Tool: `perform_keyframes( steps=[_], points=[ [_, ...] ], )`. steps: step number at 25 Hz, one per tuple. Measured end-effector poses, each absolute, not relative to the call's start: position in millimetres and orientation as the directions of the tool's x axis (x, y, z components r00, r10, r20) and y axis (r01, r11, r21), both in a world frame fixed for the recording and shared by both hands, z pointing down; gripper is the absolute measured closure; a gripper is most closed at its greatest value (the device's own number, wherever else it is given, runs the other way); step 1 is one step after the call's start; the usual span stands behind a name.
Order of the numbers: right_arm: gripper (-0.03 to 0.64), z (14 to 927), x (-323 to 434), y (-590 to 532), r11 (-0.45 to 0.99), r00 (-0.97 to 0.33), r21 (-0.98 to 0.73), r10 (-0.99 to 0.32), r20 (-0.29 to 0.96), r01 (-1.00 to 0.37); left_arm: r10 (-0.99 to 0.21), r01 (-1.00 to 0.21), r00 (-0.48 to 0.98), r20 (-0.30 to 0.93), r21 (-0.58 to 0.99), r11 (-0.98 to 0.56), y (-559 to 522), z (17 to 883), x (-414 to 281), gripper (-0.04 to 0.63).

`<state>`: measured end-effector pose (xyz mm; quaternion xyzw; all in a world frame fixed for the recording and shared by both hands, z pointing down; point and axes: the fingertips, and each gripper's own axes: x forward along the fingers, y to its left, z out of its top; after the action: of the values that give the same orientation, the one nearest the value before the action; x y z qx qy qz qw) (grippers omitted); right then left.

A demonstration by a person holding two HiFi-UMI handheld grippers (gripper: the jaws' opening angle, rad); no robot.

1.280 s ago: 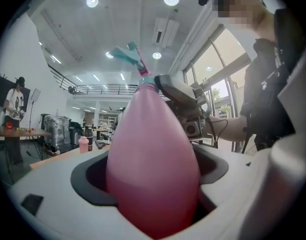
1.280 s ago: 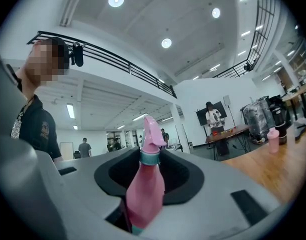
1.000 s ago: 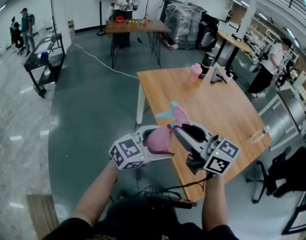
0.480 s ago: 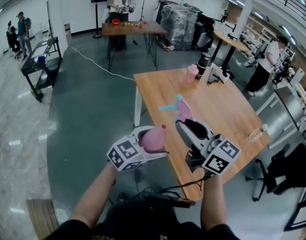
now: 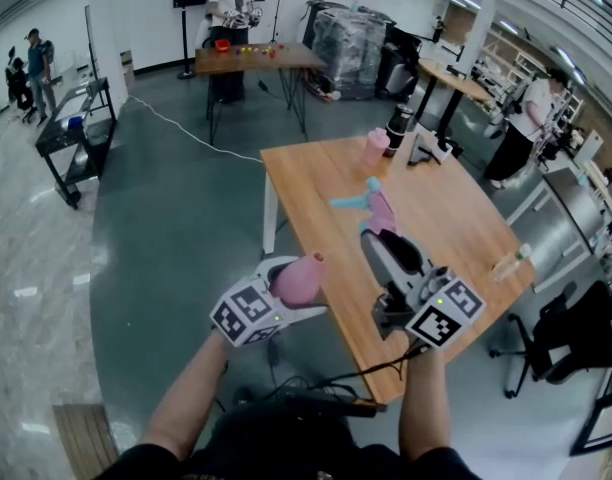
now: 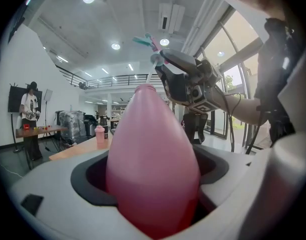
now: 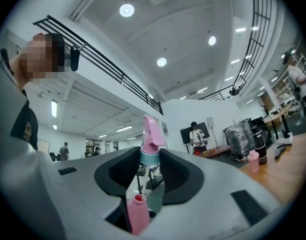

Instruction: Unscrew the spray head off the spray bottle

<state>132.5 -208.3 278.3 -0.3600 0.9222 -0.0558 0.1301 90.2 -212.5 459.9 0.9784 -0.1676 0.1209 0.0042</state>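
The left claw [image 5: 289, 293] is clamped on the body of the pink spray bottle [image 5: 298, 274]. It holds the bottle in the air just off the near left edge of the table [image 5: 466, 218], above the grey floor [image 5: 166, 228]. The bottle's bare neck points up and away from the person. In the left gripper view the dark pads [image 6: 88, 179] press the bottle's wide lower part from both sides.

The right claw [image 5: 379, 236] is closed on the spray head [image 5: 379, 208], gripping its teal collar [image 7: 149, 156]. The pink top and teal trigger [image 5: 348, 202] rise beyond the jaws. The spray head is off the bottle, up and to the right of it, over the table. Its thin dip tube [image 7: 143, 180] hangs from the collar down toward the bottle's open mouth. Whether the tip is inside the mouth cannot be told.

At the table's far end a pink tumbler [image 5: 374, 146] and a dark flask [image 5: 398, 128] stand just beside each other.
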Motion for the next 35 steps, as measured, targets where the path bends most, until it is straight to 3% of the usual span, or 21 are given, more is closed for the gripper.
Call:
perform_keyframes(
  steps=[17, 35],
  points=[
    [0.486, 256, 159, -209, 0.675, -0.598, -0.229, -0.732, -0.327, -0.701, -0.413, -0.421, 0.871, 0.265, -0.03, -0.907, -227, 469, 79, 0.153],
    [0.486, 330, 149, -238, 0.504, -0.498, -0.057, -0.861, -0.101, -0.862, -0.519, -0.515, 0.841, 0.154, -0.07, -0.855, -242, 417, 67, 0.152]
  ],
)
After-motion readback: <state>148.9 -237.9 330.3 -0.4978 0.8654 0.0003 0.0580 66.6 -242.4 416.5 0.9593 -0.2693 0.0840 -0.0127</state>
